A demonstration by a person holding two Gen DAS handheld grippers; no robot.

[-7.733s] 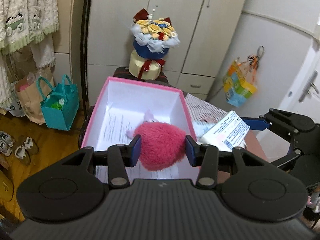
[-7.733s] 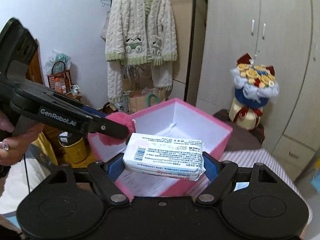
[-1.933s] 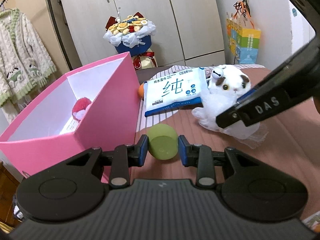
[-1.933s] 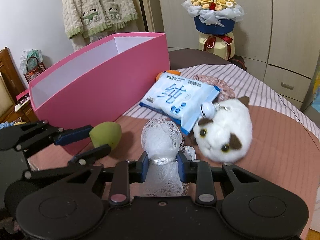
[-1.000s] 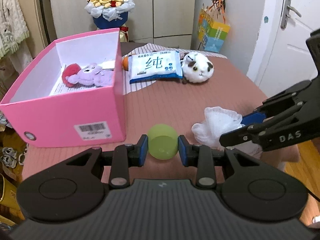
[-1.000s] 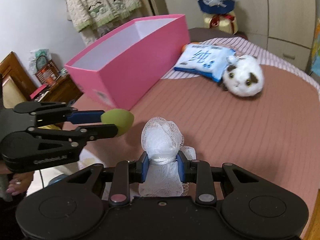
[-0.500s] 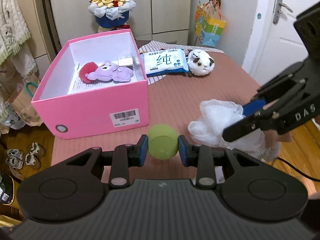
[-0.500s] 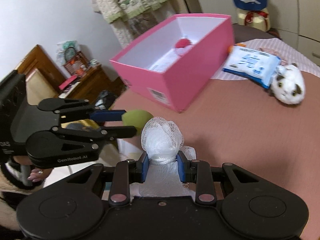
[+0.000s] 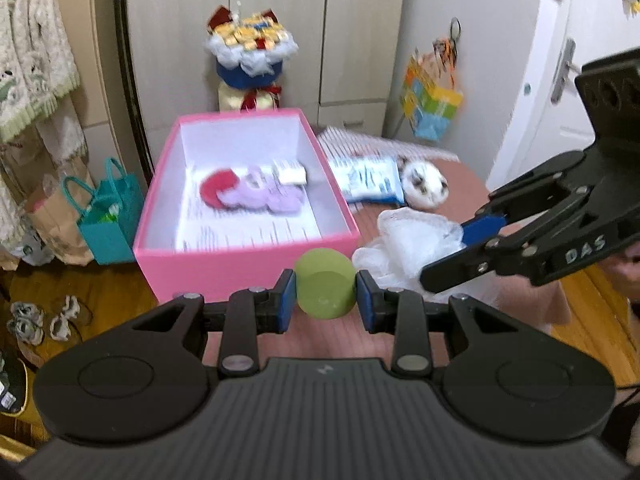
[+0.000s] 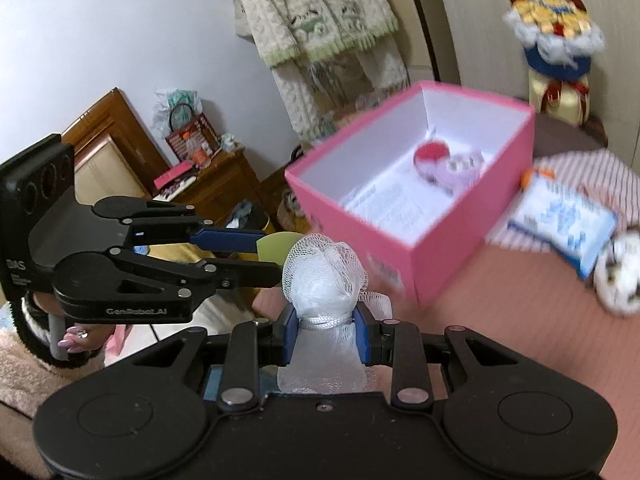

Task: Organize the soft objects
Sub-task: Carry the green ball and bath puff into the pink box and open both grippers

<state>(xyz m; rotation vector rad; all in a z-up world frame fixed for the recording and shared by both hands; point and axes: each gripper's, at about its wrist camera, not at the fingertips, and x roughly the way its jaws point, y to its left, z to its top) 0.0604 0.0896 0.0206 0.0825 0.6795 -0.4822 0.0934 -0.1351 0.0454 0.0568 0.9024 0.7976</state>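
My left gripper (image 9: 325, 304) is shut on a green sponge ball (image 9: 325, 289), held in the air just in front of the pink box's (image 9: 244, 270) near wall. My right gripper (image 10: 326, 338) is shut on a white mesh bath puff (image 10: 325, 280), held beside the left gripper (image 10: 260, 258), short of the pink box (image 10: 452, 240). Inside the box lie a red and lilac plush toy (image 9: 248, 194) and a white packet (image 9: 292, 174). A blue wipes pack (image 9: 370, 180) and a white plush cat (image 9: 425, 185) lie on the table right of the box.
The brown table (image 9: 460, 320) carries a striped cloth (image 9: 360, 142) at the back. A flower bouquet (image 9: 250, 60) stands behind the box by the wardrobe. Teal bags (image 9: 108, 216) and shoes (image 9: 36, 320) are on the floor at left. A cardigan (image 10: 320, 28) hangs on the wall.
Both grippers have risen and moved toward the pink box with the ball and the puff held; the box now sits closer and more squarely ahead in both views.
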